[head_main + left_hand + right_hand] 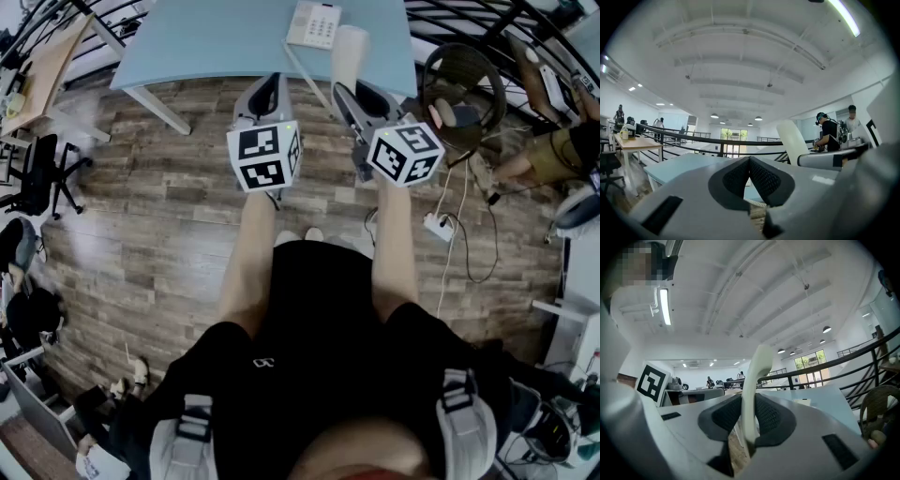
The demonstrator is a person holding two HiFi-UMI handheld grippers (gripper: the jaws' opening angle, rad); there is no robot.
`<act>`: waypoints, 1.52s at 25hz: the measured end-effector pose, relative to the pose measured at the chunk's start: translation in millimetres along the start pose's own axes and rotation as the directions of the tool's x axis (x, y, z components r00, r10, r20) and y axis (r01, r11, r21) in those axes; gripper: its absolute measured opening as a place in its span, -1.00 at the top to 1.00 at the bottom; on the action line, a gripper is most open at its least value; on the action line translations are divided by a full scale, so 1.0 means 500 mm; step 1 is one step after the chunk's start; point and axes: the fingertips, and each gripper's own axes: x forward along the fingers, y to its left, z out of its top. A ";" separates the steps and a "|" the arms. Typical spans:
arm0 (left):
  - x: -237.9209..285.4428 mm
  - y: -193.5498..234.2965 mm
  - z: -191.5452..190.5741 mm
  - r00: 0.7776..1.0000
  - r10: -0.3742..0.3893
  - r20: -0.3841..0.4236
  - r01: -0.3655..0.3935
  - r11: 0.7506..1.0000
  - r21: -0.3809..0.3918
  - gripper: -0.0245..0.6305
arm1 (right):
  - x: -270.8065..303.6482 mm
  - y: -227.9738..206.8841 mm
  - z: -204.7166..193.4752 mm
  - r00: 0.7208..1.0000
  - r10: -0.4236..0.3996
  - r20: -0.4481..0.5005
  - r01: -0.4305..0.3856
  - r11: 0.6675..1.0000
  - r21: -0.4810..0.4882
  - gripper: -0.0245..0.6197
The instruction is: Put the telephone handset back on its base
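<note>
The white telephone base (314, 25) lies on the far side of the light blue table (197, 42). My right gripper (347, 91) is shut on the white handset (350, 49), which stands upright from its jaws just before the table's near edge. In the right gripper view the handset (753, 380) rises between the two dark pads, both pressing on it. My left gripper (271, 86) hovers beside it on the left, shut and empty, its pads meeting in the left gripper view (749, 162). There the handset (792, 141) shows to the right, with a bit of coiled cord (755, 202) below.
A wicker chair (464, 82) stands right of the table, with a power strip (438, 226) and cables on the wooden floor. A black office chair (37, 173) and a wooden desk (42, 66) are at the left. A person (830, 134) works in the distance.
</note>
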 end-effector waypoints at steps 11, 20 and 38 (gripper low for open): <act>0.019 -0.010 0.001 1.000 0.021 0.012 -0.021 1.000 0.011 0.93 | -0.001 -0.044 0.014 1.000 0.006 0.017 -0.008 0.997 0.076 0.67; 0.058 -0.013 0.007 0.999 0.046 0.025 -0.047 0.999 0.018 0.93 | 0.032 -0.105 0.014 1.000 0.026 -0.011 -0.024 0.992 0.121 0.67; 0.376 0.171 -0.077 0.996 0.054 -0.077 -0.051 0.998 0.042 0.93 | 0.363 -0.311 -0.079 0.998 0.011 -0.066 0.007 0.961 0.276 0.67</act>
